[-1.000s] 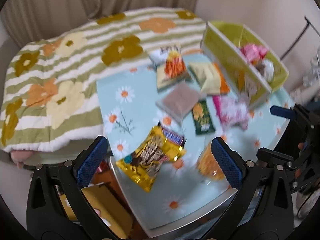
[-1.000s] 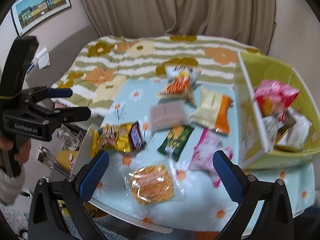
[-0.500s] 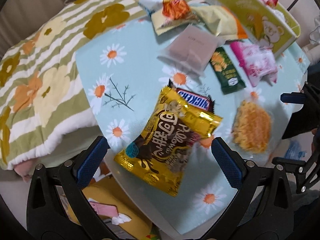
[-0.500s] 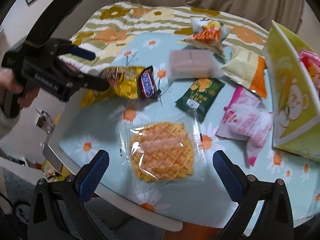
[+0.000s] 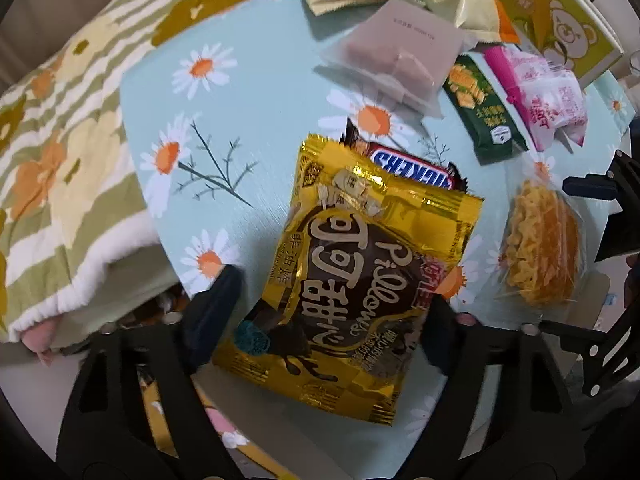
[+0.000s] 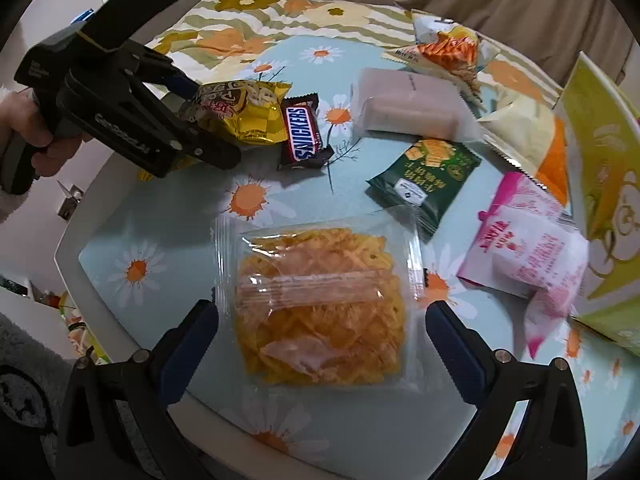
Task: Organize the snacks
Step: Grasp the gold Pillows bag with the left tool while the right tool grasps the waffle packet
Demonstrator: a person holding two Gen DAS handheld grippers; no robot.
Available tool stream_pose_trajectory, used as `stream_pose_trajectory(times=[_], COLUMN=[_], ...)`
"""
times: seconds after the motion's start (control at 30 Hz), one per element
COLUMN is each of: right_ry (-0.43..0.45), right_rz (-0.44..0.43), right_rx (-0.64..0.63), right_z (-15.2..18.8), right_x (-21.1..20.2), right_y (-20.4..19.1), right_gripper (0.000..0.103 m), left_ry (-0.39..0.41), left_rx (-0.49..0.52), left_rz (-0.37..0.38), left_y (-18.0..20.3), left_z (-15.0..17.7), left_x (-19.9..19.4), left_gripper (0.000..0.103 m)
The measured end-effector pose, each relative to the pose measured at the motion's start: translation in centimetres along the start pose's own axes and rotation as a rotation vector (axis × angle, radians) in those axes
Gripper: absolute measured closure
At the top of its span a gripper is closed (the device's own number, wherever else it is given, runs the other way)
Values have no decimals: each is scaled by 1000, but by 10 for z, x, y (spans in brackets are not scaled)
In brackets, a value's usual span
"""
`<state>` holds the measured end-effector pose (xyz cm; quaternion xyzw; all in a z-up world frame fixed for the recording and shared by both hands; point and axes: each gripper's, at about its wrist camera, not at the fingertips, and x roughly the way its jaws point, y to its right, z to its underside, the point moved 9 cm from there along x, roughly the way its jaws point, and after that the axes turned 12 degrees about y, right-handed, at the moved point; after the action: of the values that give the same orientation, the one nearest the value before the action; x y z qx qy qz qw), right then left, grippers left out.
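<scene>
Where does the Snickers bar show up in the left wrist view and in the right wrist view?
Left wrist view: the Snickers bar sits just above centre, its lower edge tucked under the gold cocoa bag.
Right wrist view: upper left of centre, right beside the gold bag.
Shared landmark: the dark green cracker packet, to the bar's right in both.

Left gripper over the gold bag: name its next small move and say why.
Probably finish closing on the gold snack bag. The left gripper has just been closing, its fingers sit either side of the bag's lower half, and a gap still shows beside the left finger. Lifting now would likely leave it behind.
</scene>
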<state>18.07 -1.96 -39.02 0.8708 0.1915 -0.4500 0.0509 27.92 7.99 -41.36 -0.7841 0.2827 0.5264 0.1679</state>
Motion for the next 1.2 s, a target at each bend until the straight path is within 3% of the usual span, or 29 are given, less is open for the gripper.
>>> stream_pose_trajectory(times=[0.03, 0.17, 0.4, 0.7, 0.8, 0.87, 1.2], right_ry=[-1, -11, -52, -80, -61, -68, -7], right_rz=[-7, -22, -35, 28, 18, 16, 18], right_rx=[0, -6, 11, -80, -95, -105, -22], right_z=[-1, -5, -4, -4, -7, -8, -31], right_x=[2, 13, 27, 42, 39, 39, 20], right_y=[0, 0, 1, -7, -13, -16, -5], right_gripper=[0, 0, 0, 1, 20, 27, 29], left_ry=[13, 38, 56, 64, 67, 69, 103], left_rx=[12, 27, 3, -24, -31, -37, -54], left_rz=[-3, -21, -27, -31, -37, -37, -53], left_y=[1, 1, 2, -1, 0, 0, 1], left_z=[-1, -4, -4, -4, -3, -2, -9], left_x=[-1, -3, -5, -5, -6, -7, -31], left_gripper=[35, 42, 45, 46, 46, 48, 51])
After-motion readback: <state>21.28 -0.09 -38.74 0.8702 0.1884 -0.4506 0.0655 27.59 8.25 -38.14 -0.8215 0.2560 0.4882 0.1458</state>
